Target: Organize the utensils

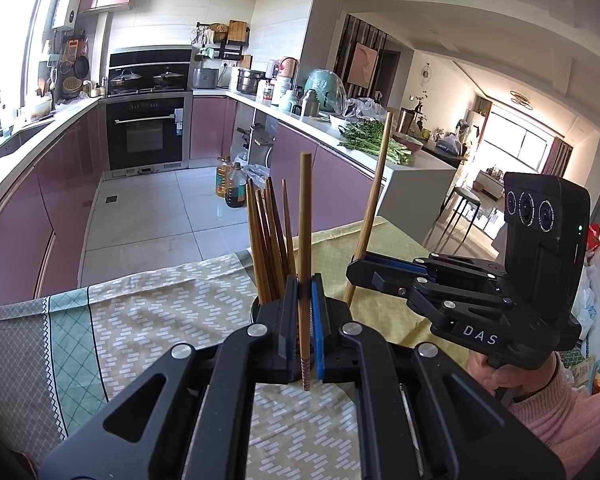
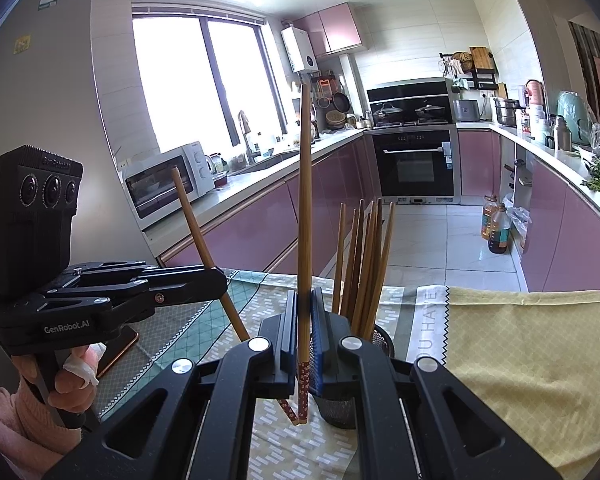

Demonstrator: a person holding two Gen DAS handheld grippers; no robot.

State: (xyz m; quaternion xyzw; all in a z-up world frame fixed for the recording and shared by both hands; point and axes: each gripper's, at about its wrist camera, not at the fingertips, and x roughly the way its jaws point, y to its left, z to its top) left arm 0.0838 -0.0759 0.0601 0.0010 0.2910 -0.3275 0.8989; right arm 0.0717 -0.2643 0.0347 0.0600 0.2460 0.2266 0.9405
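In the left wrist view, the left gripper [image 1: 305, 292] pinches one chopstick [image 1: 305, 240] upright, its patterned end hanging just below the pads. The holder [image 1: 255, 312], full of chopsticks, stands at 11 o'clock from the jaws, mostly hidden behind them, on the cloth [image 1: 172, 300]. At 3 o'clock the right gripper [image 1: 354, 266] pinches a second chopstick [image 1: 374, 200], tilted. In the right wrist view, the right gripper [image 2: 304, 308] clamps its chopstick [image 2: 305, 200] upright, and the mesh holder [image 2: 382, 340] sits just beside it at 3 o'clock. The left gripper [image 2: 220, 280] is at 9 o'clock, its stick [image 2: 204, 248] leaning. Both sticks are held low on a thin shaft, so either could pivot or slip while being tipped in; the crowded holder could also block an incoming tip, or be knocked over if bumped. Only the right view shows the holder's mesh wall and a phone-like slab [image 2: 118, 346] under the left gripper; only the left shows greens [image 1: 374, 142] on the counter.
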